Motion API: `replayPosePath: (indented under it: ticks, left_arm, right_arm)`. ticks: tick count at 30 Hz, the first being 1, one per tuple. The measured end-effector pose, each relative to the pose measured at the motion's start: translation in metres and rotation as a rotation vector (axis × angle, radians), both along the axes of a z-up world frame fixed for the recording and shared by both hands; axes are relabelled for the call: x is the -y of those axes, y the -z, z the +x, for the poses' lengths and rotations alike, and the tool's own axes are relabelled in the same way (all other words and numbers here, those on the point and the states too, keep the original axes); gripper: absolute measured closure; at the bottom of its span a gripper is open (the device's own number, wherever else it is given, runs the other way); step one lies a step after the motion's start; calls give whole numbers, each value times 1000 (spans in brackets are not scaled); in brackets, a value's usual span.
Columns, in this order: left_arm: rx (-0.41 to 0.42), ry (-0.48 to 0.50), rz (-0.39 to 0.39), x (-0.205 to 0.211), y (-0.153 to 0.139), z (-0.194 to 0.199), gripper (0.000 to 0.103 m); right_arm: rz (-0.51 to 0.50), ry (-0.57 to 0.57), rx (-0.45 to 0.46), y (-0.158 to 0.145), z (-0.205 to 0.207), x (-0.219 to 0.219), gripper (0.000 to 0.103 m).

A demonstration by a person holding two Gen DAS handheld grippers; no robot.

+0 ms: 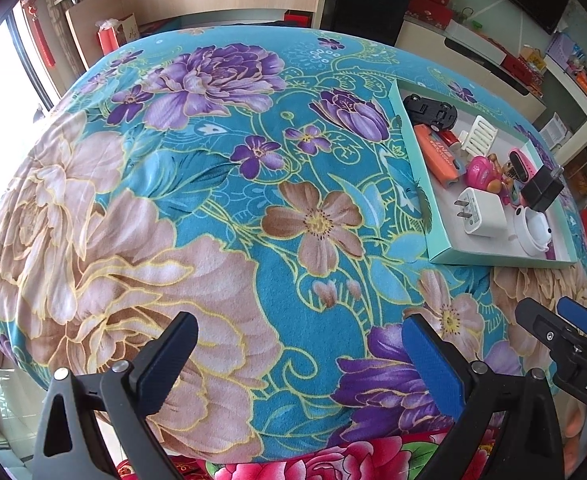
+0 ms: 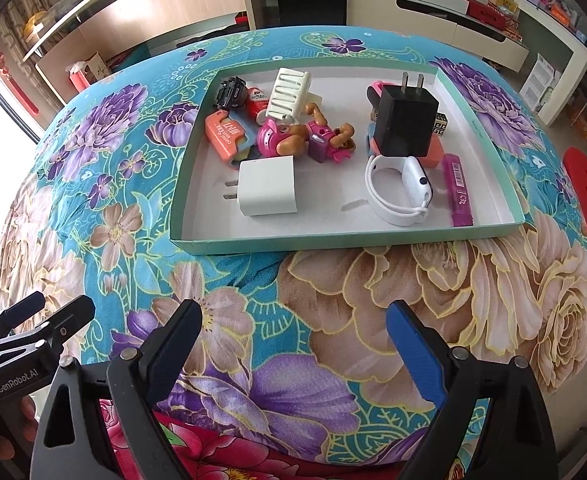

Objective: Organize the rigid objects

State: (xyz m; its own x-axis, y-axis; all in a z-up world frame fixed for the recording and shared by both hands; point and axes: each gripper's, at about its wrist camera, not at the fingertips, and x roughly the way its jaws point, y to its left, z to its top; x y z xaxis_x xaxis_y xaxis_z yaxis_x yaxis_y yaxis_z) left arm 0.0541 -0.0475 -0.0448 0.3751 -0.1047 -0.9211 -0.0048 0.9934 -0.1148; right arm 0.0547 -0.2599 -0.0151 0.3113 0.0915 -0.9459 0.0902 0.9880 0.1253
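Ahead of the right tool (image 2: 293, 344), the tray (image 2: 349, 238) holds the clutter: white charger (image 2: 267, 188) prongs pointing left, black charger (image 2: 403, 124) prongs up, purple marker (image 2: 459, 190) lengthwise away. Both tools, left tool (image 1: 299, 354) included, gape wide, empty, above the surface (image 1: 213, 200).

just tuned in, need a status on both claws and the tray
Left claw open, empty. Right claw open, empty, short of tray. White charger nearest in tray. Nothing in the way.
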Motion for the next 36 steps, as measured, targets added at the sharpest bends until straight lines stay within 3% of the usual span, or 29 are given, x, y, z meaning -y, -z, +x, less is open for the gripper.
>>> replayPosePath:
  ticks: [36]
  left_arm:
    - [47,12,46,4,-6,-3,0]
  right_arm:
    - [-4,30,23,-3,-8,9,9]
